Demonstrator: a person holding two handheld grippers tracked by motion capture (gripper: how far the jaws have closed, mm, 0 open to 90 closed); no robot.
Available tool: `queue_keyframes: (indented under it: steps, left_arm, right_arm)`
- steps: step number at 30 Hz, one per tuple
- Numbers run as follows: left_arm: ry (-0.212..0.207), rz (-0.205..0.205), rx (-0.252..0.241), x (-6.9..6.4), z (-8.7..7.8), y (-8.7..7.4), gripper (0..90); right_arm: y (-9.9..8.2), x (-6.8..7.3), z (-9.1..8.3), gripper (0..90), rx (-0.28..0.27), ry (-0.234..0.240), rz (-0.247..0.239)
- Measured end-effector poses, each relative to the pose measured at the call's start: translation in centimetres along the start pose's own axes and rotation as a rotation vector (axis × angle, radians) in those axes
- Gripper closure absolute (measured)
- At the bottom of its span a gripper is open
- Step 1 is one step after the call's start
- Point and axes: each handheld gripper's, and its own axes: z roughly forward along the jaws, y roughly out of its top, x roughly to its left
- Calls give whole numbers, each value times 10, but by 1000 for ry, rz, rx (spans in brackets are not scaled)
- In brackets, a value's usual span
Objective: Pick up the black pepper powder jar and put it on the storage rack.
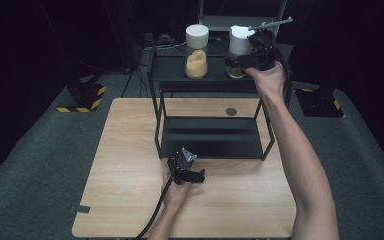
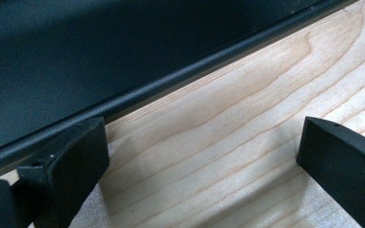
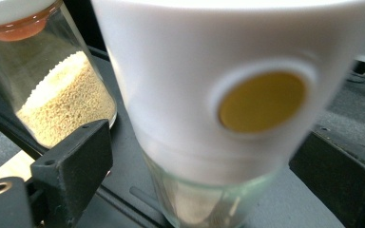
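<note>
Up close, glass jar (image 3: 204,142) with white lid, round yellow spot.

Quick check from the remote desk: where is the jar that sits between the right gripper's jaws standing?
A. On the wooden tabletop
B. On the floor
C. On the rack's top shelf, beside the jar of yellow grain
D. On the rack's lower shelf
C: the high view shows the white-lidded jar at the right gripper on the rack's top shelf, next to the jar of yellow grain.
</note>
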Motion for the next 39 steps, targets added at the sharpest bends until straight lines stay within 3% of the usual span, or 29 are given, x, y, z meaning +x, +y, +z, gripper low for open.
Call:
queue_keyframes:
  steps: [10,20,39]
  left_arm:
    - [0,0,-1,0,0,0,31]
    - [1,0,1,0,0,0,31]
    - [1,5,4,0,0,1,31]
  right_arm:
    - [-15,-5,-15,63,-17,-11,12]
    - [-29,-19,-24,64,-18,6,30]
    - [-59,-26,-46,86,-62,-10,43]
